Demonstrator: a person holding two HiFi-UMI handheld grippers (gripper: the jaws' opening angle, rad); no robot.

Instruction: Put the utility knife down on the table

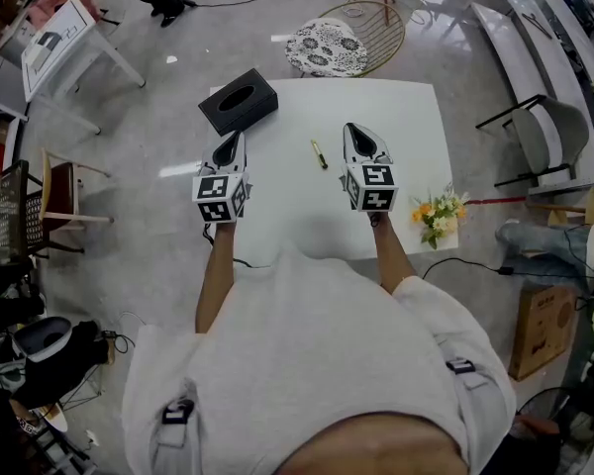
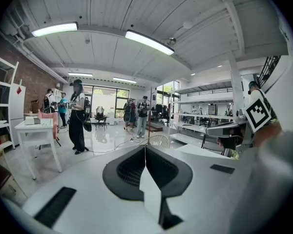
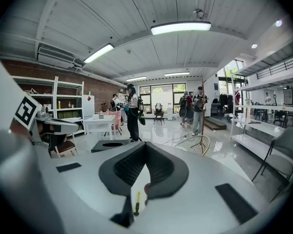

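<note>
The utility knife (image 1: 319,153), slim and yellow-green, lies flat on the white table (image 1: 416,117) between my two grippers. In the right gripper view the utility knife (image 3: 137,202) shows on the tabletop just below the jaws, apart from them. My left gripper (image 1: 235,137) hovers over the table's left part, shut and holding nothing; its fingertips (image 2: 145,148) meet. My right gripper (image 1: 355,129) is held to the right of the knife, also shut and holding nothing, its tips (image 3: 146,145) touching.
A black tissue box (image 1: 239,100) sits at the table's far left corner. A bunch of flowers (image 1: 438,213) stands at the near right edge. A round wire chair (image 1: 339,38) is beyond the table, a grey chair (image 1: 549,132) to the right. People (image 2: 77,115) stand further off.
</note>
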